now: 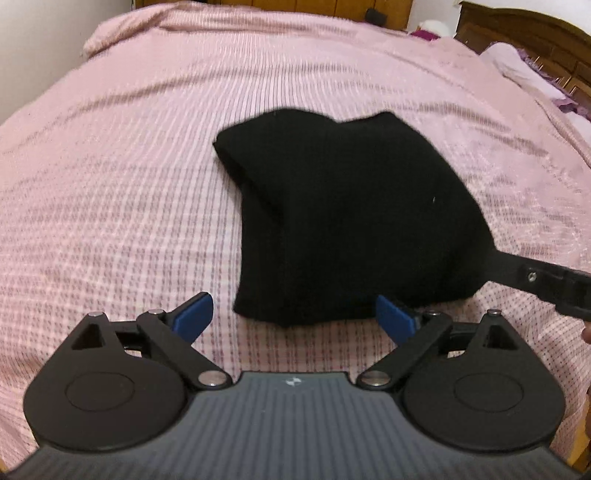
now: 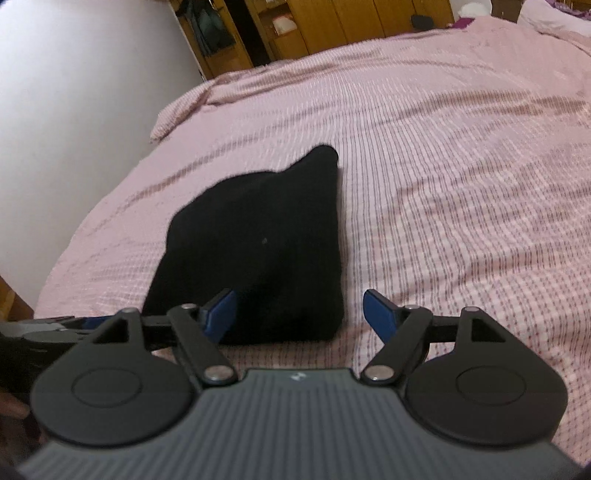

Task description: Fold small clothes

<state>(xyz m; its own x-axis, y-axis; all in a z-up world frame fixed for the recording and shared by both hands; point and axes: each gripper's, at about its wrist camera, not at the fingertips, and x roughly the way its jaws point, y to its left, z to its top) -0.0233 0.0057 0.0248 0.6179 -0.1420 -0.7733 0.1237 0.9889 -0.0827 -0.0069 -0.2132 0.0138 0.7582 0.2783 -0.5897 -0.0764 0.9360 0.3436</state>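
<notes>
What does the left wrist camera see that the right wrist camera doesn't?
Only the left wrist view shows a dark wooden headboard and the right gripper's finger reaching in from the right edge. Only the right wrist view shows a white wall and open wooden shelves. Both show the folded black garment on the pink bedspread, with open blue-padded fingers before it.

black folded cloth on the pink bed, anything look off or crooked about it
Slightly. The black knitted folded garment lies on the pink checked bedspread, but its far edge is uneven: one corner pokes out past the rest into a point. Both open grippers are clear of it. No damage shows.
</notes>
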